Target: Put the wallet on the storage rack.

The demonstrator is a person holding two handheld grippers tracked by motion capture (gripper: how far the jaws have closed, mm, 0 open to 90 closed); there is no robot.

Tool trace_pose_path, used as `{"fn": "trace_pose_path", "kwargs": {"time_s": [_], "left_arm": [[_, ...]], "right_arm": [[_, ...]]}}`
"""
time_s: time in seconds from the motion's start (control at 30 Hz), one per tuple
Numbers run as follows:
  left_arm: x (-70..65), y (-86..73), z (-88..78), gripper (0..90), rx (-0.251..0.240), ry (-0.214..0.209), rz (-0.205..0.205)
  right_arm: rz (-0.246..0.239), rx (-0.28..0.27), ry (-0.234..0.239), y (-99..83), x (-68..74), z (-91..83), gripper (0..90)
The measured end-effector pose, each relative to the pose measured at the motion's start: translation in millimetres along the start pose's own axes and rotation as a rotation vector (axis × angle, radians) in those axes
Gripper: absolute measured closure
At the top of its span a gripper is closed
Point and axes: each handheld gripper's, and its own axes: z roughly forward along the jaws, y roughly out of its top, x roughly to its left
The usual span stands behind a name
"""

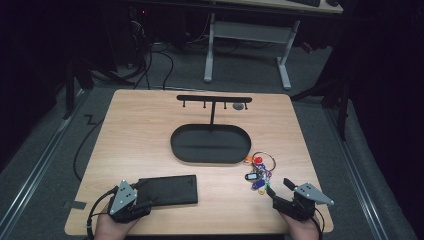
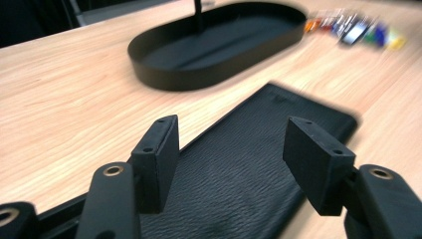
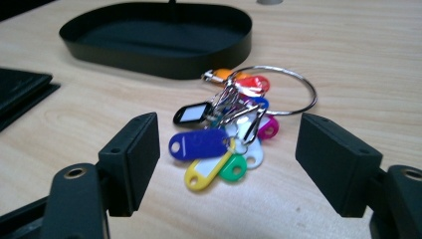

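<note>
A black leather wallet (image 1: 169, 190) lies flat near the table's front left, and my left gripper (image 1: 143, 191) hovers open over its near end, the wallet (image 2: 239, 174) showing between the jaws. A metal ring with several coloured key tags (image 1: 259, 172) lies right of centre. My right gripper (image 1: 280, 187) stands open just in front of the key tags (image 3: 224, 134), not touching them. A black oval tray (image 1: 210, 143) with a T-shaped hook stand (image 1: 214, 100) sits mid-table.
The wooden table (image 1: 140, 135) has bare room at left and back. A small grey object (image 1: 239, 106) lies behind the stand. Beyond the table are a desk frame (image 1: 247, 45) and cables on the floor.
</note>
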Motion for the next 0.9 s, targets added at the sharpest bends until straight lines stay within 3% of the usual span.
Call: {"fn": "trace_pose_path", "kwargs": {"time_s": [0.13, 0.4, 0.5, 0.7, 0.77, 0.8, 0.9], "left_arm": [[0.8, -1.7, 5.9, 43.2, 0.039, -0.001, -0.002], [-3.3, 1.3, 7.9, 48.8, 0.043, -0.017, 0.034], [-4.6, 1.7, 9.7, 51.2, 0.053, -0.028, 0.039], [-13.3, 3.6, 12.6, 56.1, 0.057, -0.084, 0.043], [-16.5, 4.8, 13.6, 56.0, 0.061, -0.120, 0.032], [-19.2, 5.3, 16.2, 53.5, 0.076, -0.161, 0.015], [-22.7, 5.3, 17.2, 58.2, 0.072, -0.188, 0.029]], "right_arm": [[0.007, -0.006, -0.014, -1.3, -3.5, -1.9, 26.3], [-0.018, 0.005, 0.012, -5.4, -4.4, 0.5, 22.6], [0.019, 0.007, 0.019, -6.4, -5.1, 3.2, 21.8], [0.023, 0.003, 0.023, -7.5, -8.0, 2.6, 21.9], [0.029, 0.007, 0.026, -7.6, -8.6, 3.0, 22.2], [0.033, 0.015, 0.035, -8.1, -8.8, 4.4, 22.8], [0.028, 0.024, 0.039, -8.4, -8.5, 5.8, 23.3]]}}
